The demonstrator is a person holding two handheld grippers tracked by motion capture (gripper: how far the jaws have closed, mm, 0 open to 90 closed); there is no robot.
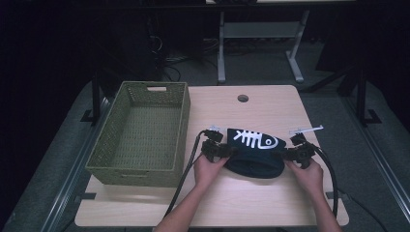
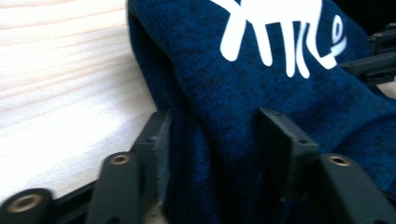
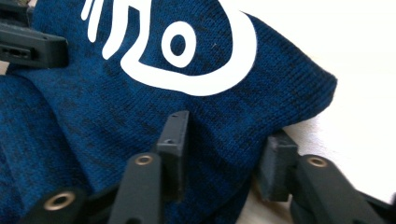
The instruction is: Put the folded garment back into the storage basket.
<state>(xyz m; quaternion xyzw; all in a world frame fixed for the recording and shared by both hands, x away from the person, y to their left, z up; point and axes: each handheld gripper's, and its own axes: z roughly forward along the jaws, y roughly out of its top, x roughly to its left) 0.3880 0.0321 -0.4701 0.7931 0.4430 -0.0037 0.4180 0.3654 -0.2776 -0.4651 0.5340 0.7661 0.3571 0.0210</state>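
Note:
A dark blue knitted cloth point(image 1: 255, 145) with a white fish-skeleton print lies folded on the light wooden table point(image 1: 232, 203). My left gripper point(image 1: 223, 152) holds its left end and my right gripper point(image 1: 289, 153) holds its right end. In the left gripper view the two black jaws of the left gripper point(image 2: 212, 123) stand on either side of a thick fold of the cloth point(image 2: 261, 79). The right gripper view has the right gripper point(image 3: 229, 130) clamped over the cloth's point(image 3: 154, 98) edge near the printed fish head. The front half of the cloth sags in shadow between the hands.
An olive woven basket point(image 1: 181, 130) with nothing in it stands at the table's left side, close to the left gripper. A round cable hole point(image 1: 242, 98) sits near the far edge. Black cables trail from both grippers toward the front edge.

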